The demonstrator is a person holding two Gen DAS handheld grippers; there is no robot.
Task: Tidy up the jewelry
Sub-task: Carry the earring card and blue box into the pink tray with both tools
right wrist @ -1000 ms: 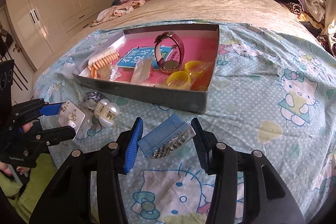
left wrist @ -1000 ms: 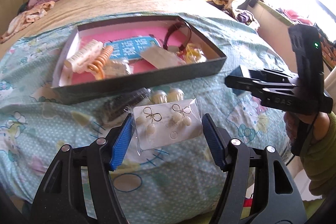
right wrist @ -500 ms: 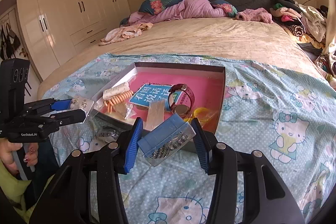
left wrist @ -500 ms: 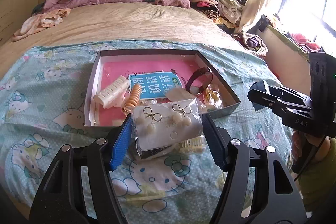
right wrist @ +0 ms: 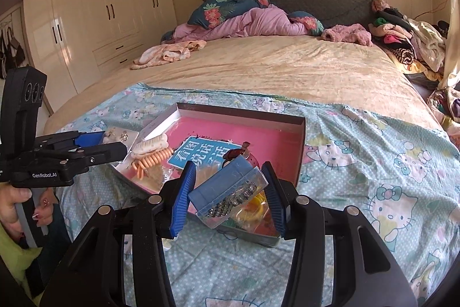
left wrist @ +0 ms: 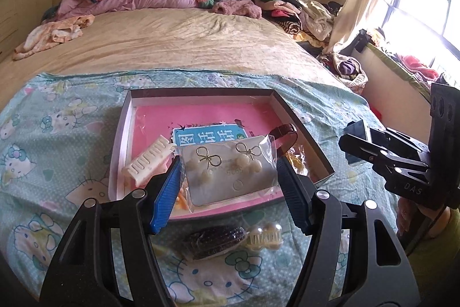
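Earring card (left wrist: 230, 170) clamped in the left tool (left wrist: 228, 180), held above the near part of the open box (left wrist: 304, 131).

The card's long axis runs across between the blue pads, and the pink box floor lies just ahead and below, so lowering forward looks like the next move. The right tool (right wrist: 227, 193) is shut on a small clear case with a blue card (right wrist: 230, 189), hovering over the box's near right corner. A dark beaded piece (left wrist: 215, 240) and a pearl clip (left wrist: 266, 232) lie on the Hello Kitty sheet (left wrist: 57, 140) in front of the box, on a bed in a sunlit, cluttered bedroom.
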